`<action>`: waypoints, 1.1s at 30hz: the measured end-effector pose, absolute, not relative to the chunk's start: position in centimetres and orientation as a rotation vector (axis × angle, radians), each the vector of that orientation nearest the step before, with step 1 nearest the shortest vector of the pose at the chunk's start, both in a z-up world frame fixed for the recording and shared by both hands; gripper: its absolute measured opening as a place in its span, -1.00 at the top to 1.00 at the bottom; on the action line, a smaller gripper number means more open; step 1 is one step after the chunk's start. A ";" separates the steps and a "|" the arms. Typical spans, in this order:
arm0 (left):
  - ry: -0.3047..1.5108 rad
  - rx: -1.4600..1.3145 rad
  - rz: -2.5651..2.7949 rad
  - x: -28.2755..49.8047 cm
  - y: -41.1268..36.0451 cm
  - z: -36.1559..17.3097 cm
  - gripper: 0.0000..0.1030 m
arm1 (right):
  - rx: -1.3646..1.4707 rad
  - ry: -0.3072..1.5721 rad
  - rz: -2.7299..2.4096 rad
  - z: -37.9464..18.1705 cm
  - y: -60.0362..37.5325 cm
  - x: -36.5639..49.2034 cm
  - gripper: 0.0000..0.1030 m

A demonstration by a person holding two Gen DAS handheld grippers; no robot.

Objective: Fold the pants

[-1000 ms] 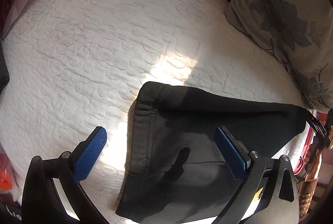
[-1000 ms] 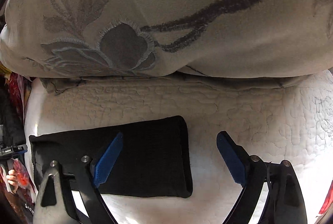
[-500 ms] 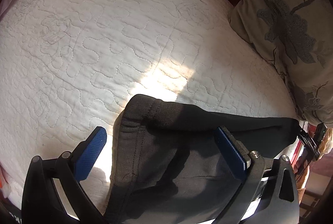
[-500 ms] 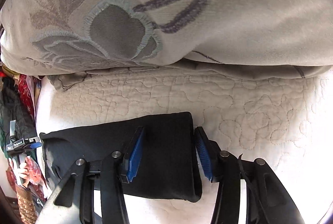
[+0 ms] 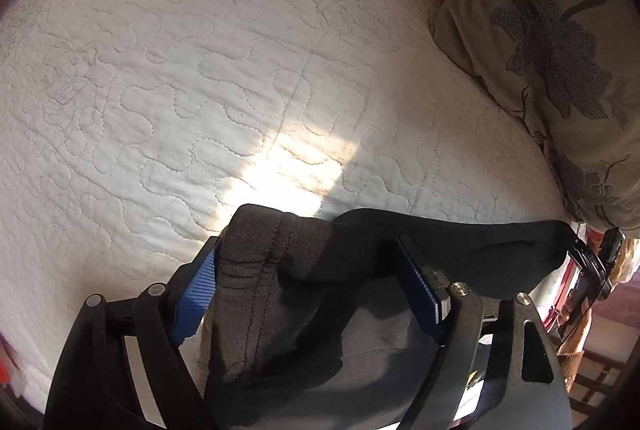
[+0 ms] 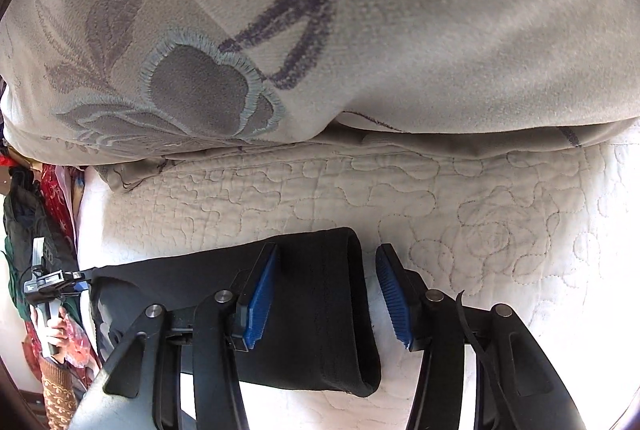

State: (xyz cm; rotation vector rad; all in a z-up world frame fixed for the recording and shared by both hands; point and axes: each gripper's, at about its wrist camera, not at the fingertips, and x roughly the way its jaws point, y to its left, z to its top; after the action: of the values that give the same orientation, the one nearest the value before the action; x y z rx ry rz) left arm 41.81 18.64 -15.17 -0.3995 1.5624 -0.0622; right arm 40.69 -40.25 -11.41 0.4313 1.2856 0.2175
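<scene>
The black pants are lying folded on the white quilted bed, the left gripper straddling their bunched waistband half-open, the right gripper partly open around the hem.

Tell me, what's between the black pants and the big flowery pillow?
Only bare white quilt separates the pants from the pillow, seen in the right wrist view.

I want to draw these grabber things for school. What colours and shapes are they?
Each gripper, left and right, has two black plastic arms that fork like a letter V, joined with round silver bolts. Its fingers end in flat blue pads with a bumpy, ribbed surface. The right one also has a thin black strap near one finger.
</scene>
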 end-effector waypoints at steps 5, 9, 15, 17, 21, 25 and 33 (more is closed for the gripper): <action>1.557 -0.432 -0.095 42.8 19.9 -16.0 -0.63 | 0.459 1.276 0.206 -11.3 -41.3 40.7 0.01; 1.518 -0.430 -0.096 43.8 20.2 -16.2 -0.56 | 0.456 1.272 0.220 -11.5 -41.3 40.6 -0.03; 1.477 -0.350 -0.087 43.3 19.3 -14.7 0.33 | 0.342 1.253 0.247 -10.6 -39.8 40.3 0.62; 1.467 -0.347 -0.068 43.4 19.3 -14.3 0.35 | 0.311 1.235 0.247 -10.0 -39.4 40.0 0.72; 1.440 -0.321 -0.038 43.3 19.1 -13.0 0.38 | 0.289 1.192 0.243 -8.2 -39.4 39.1 0.84; 1.401 -0.289 -0.014 42.8 18.4 -11.4 0.39 | 0.260 1.162 0.254 -6.6 -39.2 37.8 0.84; 1.345 -0.286 -0.005 38.5 18.3 -6.3 0.39 | 0.248 1.102 0.278 -4.3 -38.5 34.9 0.84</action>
State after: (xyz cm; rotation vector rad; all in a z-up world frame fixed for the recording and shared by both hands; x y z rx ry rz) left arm 38.52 18.27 -6.25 -0.2861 1.3452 -0.0052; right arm 34.95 -38.54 -4.29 0.2481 1.1025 0.2778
